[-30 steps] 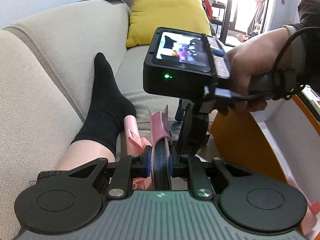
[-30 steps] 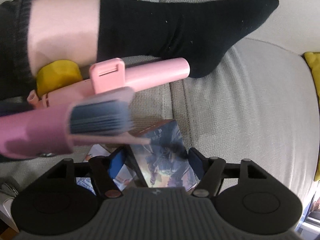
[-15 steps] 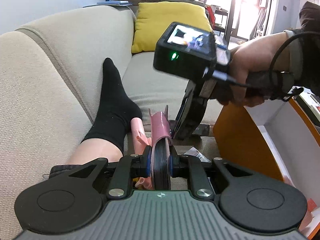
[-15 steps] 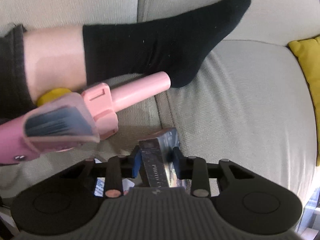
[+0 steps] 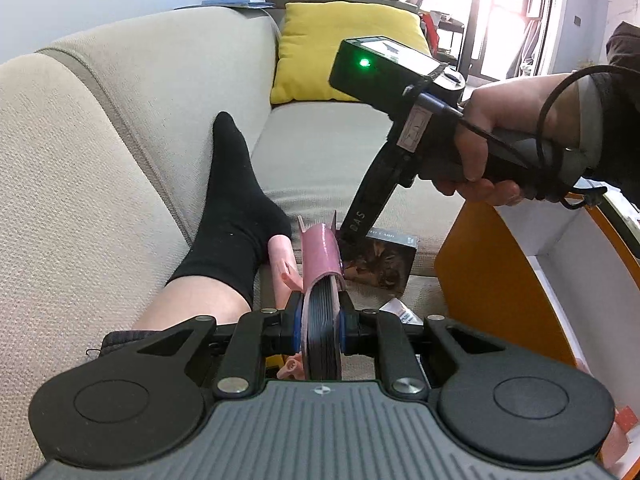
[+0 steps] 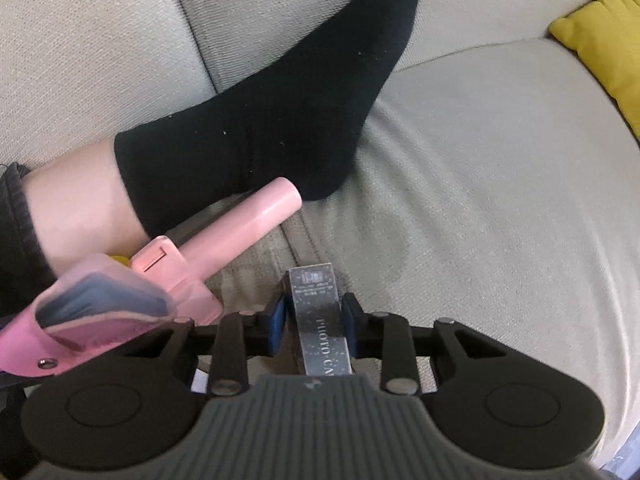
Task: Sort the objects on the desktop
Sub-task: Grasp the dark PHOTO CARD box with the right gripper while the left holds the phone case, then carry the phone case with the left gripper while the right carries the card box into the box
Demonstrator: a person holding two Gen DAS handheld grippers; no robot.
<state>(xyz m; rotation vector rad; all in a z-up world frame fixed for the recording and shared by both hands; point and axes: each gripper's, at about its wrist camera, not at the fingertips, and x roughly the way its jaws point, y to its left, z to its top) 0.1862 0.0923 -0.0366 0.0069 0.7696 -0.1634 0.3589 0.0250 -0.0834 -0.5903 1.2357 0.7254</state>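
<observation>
My left gripper [image 5: 319, 322] is shut on a pink case with dark ridged edges [image 5: 320, 276], held above the sofa seat; the case also shows in the right wrist view [image 6: 100, 308]. My right gripper [image 6: 313, 320] is shut on a dark photo card box [image 6: 318, 308], gripped by its narrow sides and lifted on edge. In the left wrist view the box [image 5: 380, 258] hangs under the right gripper's fingers. A pink tube-shaped tool [image 6: 232, 236] lies on the seat beside a leg in a black sock [image 6: 280, 96].
A beige sofa [image 6: 480, 184] with a yellow cushion [image 5: 344, 48] is ahead. An orange and white shelf unit [image 5: 500, 280] stands at the right. A yellow tape roll [image 6: 118, 259] peeks out by the leg. Small paper items [image 5: 400, 310] lie on the seat.
My right gripper closed on the photo card box and lifted it on edge off the seat. My left gripper kept hold of the pink case and drew back slightly.
</observation>
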